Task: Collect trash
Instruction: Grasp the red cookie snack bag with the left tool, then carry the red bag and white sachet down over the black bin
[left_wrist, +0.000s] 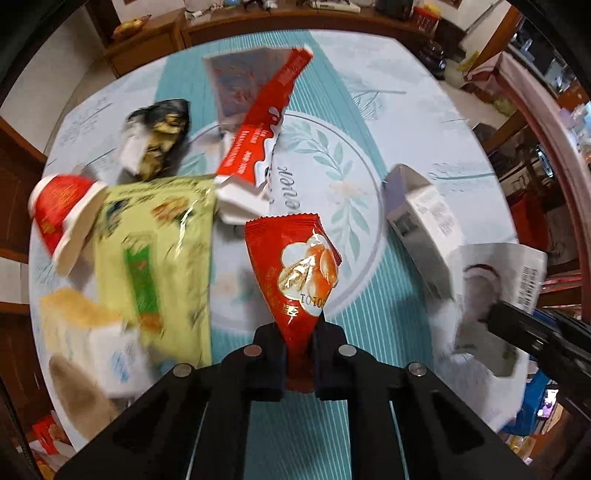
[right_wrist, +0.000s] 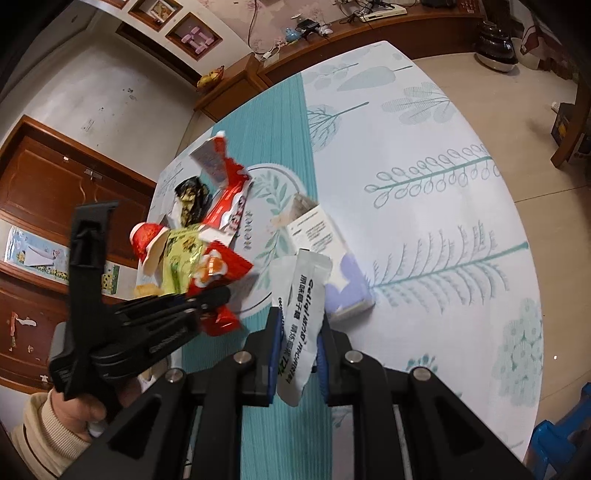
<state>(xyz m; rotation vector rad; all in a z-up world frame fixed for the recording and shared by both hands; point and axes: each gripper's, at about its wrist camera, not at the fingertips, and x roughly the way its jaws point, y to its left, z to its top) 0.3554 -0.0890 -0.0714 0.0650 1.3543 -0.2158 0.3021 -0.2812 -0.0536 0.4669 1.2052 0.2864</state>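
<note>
Trash lies scattered on the table (right_wrist: 424, 229), mostly on the left half of its teal-and-white leaf-print cloth. Left tool (left_wrist: 300, 354) is clamped on the lower end of a red snack wrapper (left_wrist: 295, 273), jaws nearly together, the wrapper standing up between the pads. Right tool (right_wrist: 298, 354) pinches a white wrapper (right_wrist: 301, 317) with printed text, jaws narrow, the wrapper poking out both above and below the blue pads (right_wrist: 275, 354).

In the left wrist view, the rest of the pile: a green-yellow foil bag (left_wrist: 159, 258) left of the red wrapper, a red-and-white paper cup (left_wrist: 62, 214) on its side just beside the bag, a black-and-gold crumpled wrapper (left_wrist: 159, 140) farther back, and a long red-and-white candy wrapper (left_wrist: 262, 122) lying partly over a silver foil packet (left_wrist: 236, 81). A yellow-white packet (left_wrist: 88, 332) sits near the bottom left, blurred. A white-and-lilac carton (left_wrist: 421, 218) lies on its side to the right, well apart from the pile, near the white wrapper.

In the right wrist view a hand (right_wrist: 85, 410) with a cream sleeve (right_wrist: 40, 432) holds the left tool's black handle at lower left. A wooden cabinet (right_wrist: 332, 40) stands behind the table.
</note>
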